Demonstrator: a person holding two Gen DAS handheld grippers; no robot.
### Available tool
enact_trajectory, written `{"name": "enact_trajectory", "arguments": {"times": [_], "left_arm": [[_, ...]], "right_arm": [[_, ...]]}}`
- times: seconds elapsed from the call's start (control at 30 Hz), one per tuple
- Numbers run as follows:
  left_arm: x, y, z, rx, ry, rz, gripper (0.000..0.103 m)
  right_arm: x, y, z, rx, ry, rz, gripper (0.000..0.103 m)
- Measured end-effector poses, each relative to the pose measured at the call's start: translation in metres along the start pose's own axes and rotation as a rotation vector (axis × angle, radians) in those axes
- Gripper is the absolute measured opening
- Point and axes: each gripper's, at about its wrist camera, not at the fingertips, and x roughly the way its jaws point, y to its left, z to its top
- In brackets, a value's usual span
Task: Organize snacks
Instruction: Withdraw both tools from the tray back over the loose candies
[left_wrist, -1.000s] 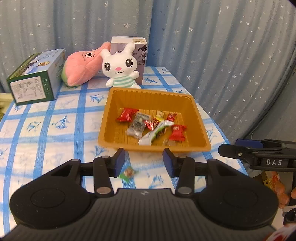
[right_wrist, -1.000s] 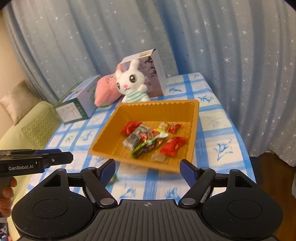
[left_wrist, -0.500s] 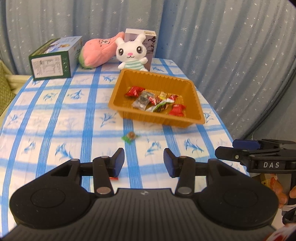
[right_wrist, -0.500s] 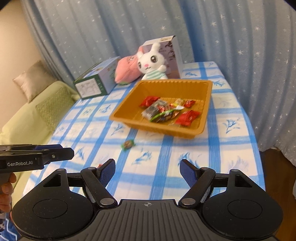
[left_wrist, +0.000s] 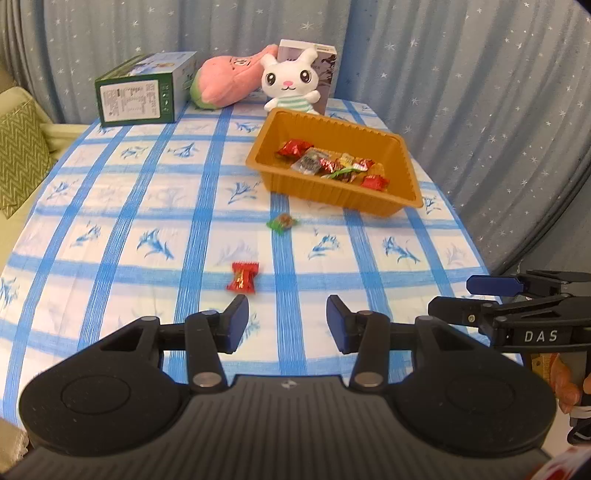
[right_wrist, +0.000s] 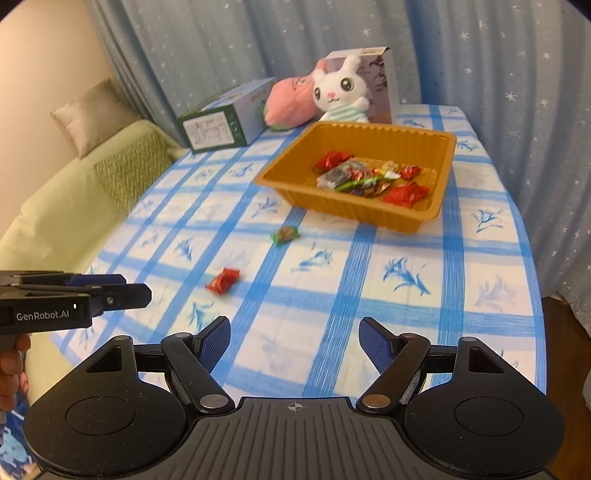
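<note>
Two claws are hovering over the near end of a blue-checked surface (left_wrist: 110, 221), both short of the orange tray (left_wrist: 406, 162). The left claw (left_wrist: 284, 321) is gaping part-way with nothing between its pads; the right claw (right_wrist: 294, 341) is spreading wider, likewise empty. A red candy (left_wrist: 243, 277) is lying well short of the tray (just ahead of the left claw), and a green candy (left_wrist: 282, 222) is sitting just before the tray's front wall. More snacks (right_wrist: 369, 177) are piling inside the tray.
</note>
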Motion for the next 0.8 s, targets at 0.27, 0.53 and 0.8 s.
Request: {"name": "enact_trajectory", "arguments": {"times": [0.27, 0.53, 0.8], "left_arm": [[-0.003, 0.005, -0.021, -0.021, 0.028, 0.023, 0.043], [0.007, 0.013, -0.034, -0.038, 0.064, 0.048, 0.043], [0.019, 0.021, -0.039, -0.041, 0.092, 0.06, 0.043]], "right_arm": [[0.006, 0.006, -0.014, -0.033, 0.046, 0.019, 0.076], [0.019, 0.01, -0.021, -0.041, 0.083, 0.021, 0.076], [0.035, 0.011, -0.023, -0.047, 0.116, 0.008, 0.076]]}}
